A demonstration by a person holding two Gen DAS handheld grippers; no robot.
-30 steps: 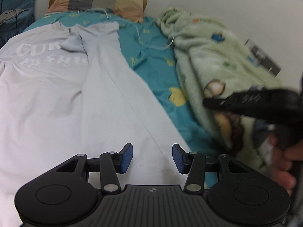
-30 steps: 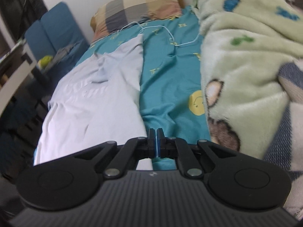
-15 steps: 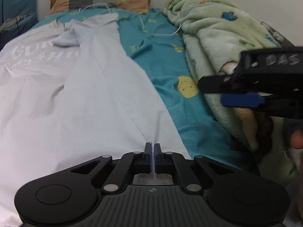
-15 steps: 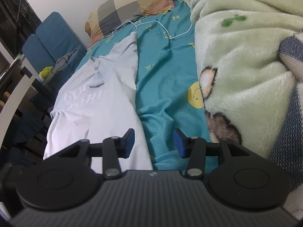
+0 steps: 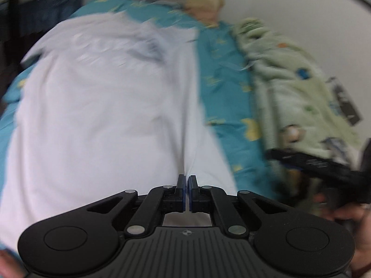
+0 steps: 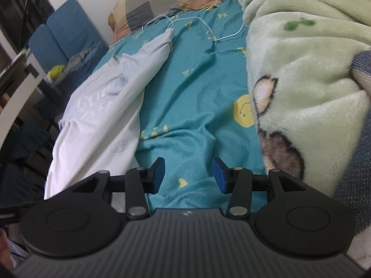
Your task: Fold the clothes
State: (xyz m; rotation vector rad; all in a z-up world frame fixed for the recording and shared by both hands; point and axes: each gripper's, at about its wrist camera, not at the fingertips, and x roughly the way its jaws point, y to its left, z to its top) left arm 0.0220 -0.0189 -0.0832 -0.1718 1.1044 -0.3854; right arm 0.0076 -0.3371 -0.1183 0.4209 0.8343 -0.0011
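Observation:
A pale lilac T-shirt (image 5: 104,106) with faint white lettering lies spread on the teal bedsheet (image 5: 222,74), its right side folded inward. My left gripper (image 5: 187,180) is shut on the shirt's hem, and the cloth puckers upward from the pinch. The left wrist view is motion-blurred. The right gripper (image 5: 308,162) shows there as a dark shape at the right, over the blanket. In the right wrist view the right gripper (image 6: 189,171) stands open above bare sheet (image 6: 197,92), with the T-shirt (image 6: 104,115) to its left.
A green fleece blanket (image 6: 301,69) with cartoon prints is heaped along the right. A checked pillow (image 6: 167,2) and a thin white cable (image 6: 204,26) lie at the head of the bed. A blue chair (image 6: 65,37) stands off the bed's left edge.
The left gripper shut on the shirt's hem and has now lifted, swinging the view. The right gripper went from shut to open and widened further.

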